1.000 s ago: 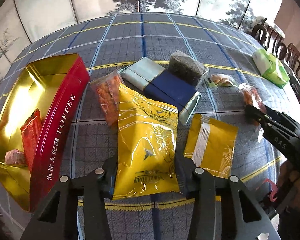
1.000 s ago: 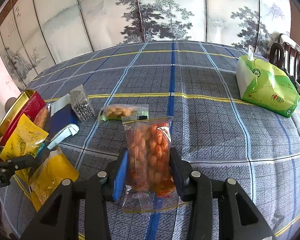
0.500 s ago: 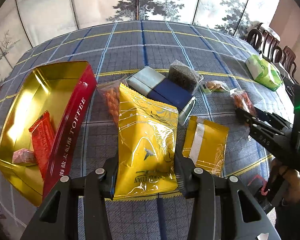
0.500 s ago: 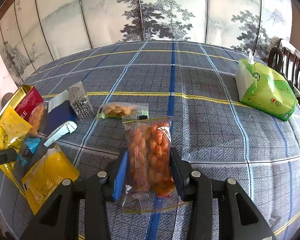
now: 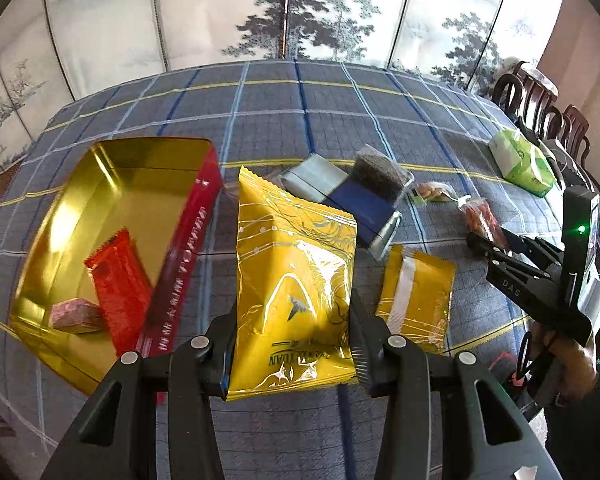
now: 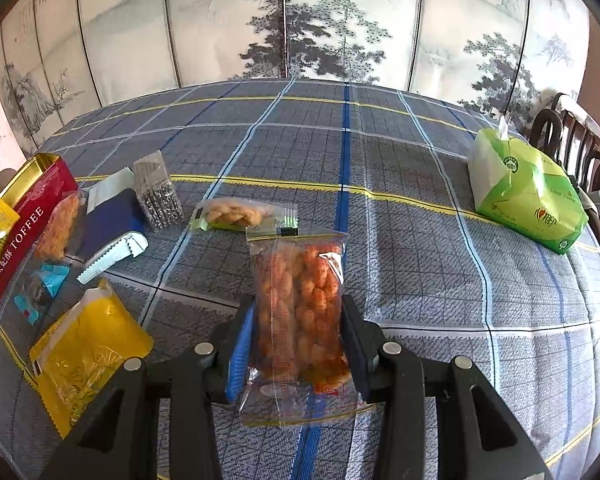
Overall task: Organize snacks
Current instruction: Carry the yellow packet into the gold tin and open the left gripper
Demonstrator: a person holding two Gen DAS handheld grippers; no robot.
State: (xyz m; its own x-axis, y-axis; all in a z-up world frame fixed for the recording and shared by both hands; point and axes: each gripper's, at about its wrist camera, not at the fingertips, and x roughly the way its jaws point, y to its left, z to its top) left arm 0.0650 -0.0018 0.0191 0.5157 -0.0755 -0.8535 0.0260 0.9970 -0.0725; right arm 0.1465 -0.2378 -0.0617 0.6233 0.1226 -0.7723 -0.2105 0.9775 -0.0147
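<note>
1. A plaid tablecloth (image 6: 400, 208), blue-grey with yellow and blue lines, covered the whole tabletop.
2. A green and white tissue pack (image 6: 528, 196) lay near the far right edge of the tabletop, with a white tissue sticking up at its top.
3. A folding screen (image 6: 300, 20) painted with ink pines and hills stood behind the tabletop's far edge.
4. Dark wooden chairs (image 5: 540, 100) stood beyond the far right corner of the tabletop, backs showing.

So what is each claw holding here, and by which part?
Left claw: large yellow snack packet, gripped across its lower sides. Right claw: clear bag of orange snacks, gripped across its lower half.
</note>
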